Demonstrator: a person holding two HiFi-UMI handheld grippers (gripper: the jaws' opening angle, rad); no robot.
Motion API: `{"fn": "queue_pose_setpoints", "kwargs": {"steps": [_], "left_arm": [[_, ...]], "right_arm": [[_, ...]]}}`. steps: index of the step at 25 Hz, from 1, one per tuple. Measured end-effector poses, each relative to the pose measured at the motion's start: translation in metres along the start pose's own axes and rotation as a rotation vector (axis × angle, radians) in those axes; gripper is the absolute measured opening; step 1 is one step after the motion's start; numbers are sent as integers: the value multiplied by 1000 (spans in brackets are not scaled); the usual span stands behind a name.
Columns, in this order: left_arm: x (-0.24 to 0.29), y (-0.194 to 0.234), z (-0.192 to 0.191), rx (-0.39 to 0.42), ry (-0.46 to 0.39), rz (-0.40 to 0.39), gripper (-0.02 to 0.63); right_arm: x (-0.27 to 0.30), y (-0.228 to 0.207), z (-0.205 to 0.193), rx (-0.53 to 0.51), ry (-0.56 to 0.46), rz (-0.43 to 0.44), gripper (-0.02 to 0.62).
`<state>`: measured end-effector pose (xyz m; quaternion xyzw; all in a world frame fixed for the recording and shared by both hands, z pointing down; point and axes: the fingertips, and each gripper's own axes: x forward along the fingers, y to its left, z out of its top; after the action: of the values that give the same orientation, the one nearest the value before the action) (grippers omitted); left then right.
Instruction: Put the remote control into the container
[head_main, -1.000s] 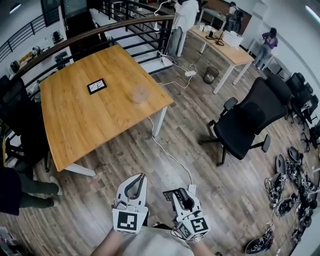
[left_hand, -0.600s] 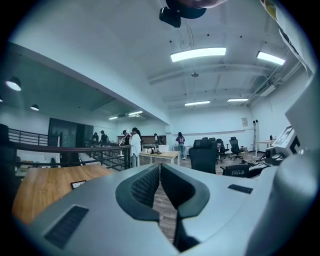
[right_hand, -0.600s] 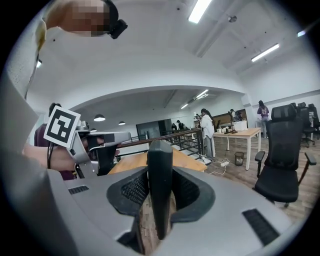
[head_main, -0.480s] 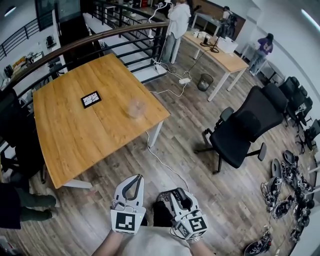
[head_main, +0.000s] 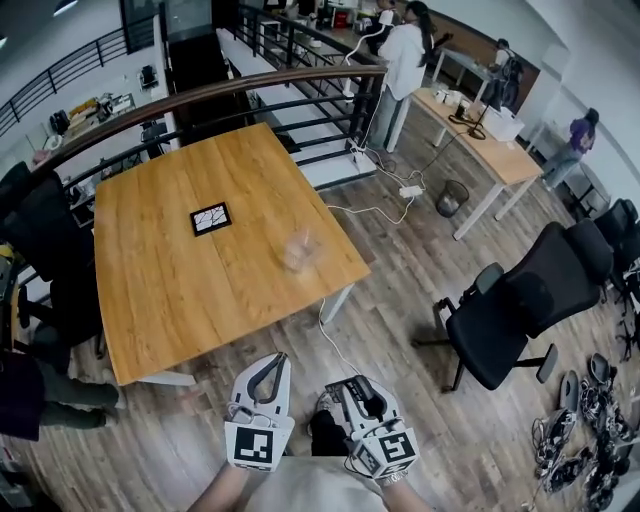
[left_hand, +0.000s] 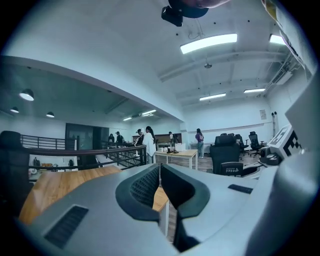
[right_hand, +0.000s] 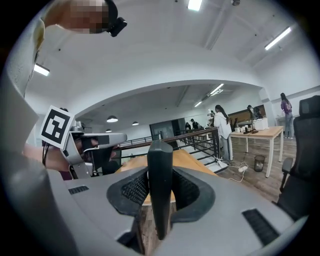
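No word or number can be read anywhere. The left gripper (head_main: 271, 365) and the right gripper (head_main: 352, 388) each carry black-and-white square markers (head_main: 258, 443) (patterns, not letters). A dark card (head_main: 211, 217) near the middle of the tabletop (head_main: 180, 290) shows only white lines. Pale print on a chair armrest (left_hand: 233, 169), seen from the left gripper view, is too small to make out.
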<state>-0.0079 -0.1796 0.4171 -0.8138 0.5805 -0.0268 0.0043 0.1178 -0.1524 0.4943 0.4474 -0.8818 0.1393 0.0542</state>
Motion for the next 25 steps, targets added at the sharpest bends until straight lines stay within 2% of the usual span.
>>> {"fn": "queue_pose_setpoints", "kwargs": {"steps": [7,12,14,21,25], "left_arm": [[100,8,10,2,-6,112,21],[131,3,7,-14,8,187,21],[141,4,4,-5,41,200,21],[179,15,10,31,30,226,21],[212,22,-5,-30,38,214,21]], "right_arm": [[75,-81,46,-45,8,127,129],[100,-121,57,-66,20,182,129],[111,-133,63,-71,19,192,129],[141,-167,75,-48,23,191,129],[160,-189,74,-53,47,170,129]]}}
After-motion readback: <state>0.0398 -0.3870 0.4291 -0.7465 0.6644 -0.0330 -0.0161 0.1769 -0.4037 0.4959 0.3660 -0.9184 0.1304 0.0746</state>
